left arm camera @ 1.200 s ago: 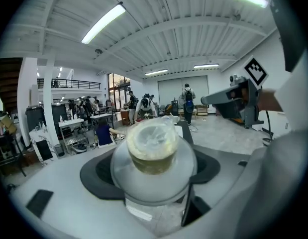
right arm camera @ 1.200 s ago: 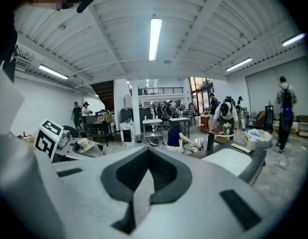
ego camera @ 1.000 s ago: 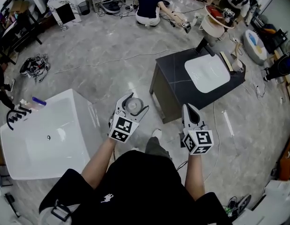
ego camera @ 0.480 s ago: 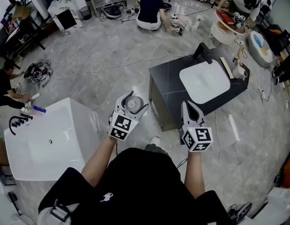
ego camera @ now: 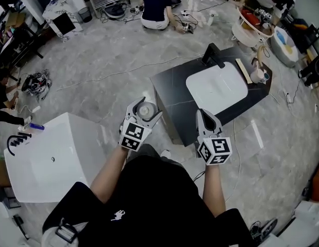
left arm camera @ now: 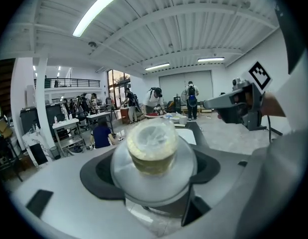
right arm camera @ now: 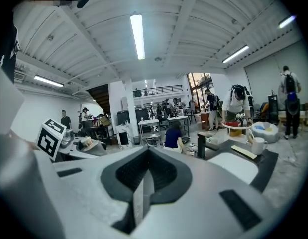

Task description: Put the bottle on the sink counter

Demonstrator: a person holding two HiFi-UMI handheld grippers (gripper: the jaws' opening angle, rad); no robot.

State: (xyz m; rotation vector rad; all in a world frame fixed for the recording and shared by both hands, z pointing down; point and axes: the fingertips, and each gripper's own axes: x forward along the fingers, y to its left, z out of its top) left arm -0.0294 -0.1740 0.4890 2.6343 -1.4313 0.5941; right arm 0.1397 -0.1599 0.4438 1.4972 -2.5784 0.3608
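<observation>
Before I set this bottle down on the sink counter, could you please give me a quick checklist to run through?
1. Is the bottle clamped by the left hand-held gripper: ok.
2. Is the right hand-held gripper shut and empty: ok.
3. Is there bare dark top on the sink counter, left of the white basin: ok.
4. Do the faucet and mug stand away from that spot: ok.
5. Is the bottle above the counter: not ok, it hangs over the floor, short of the near edge.
6. Is the cap tight: cannot tell.
</observation>
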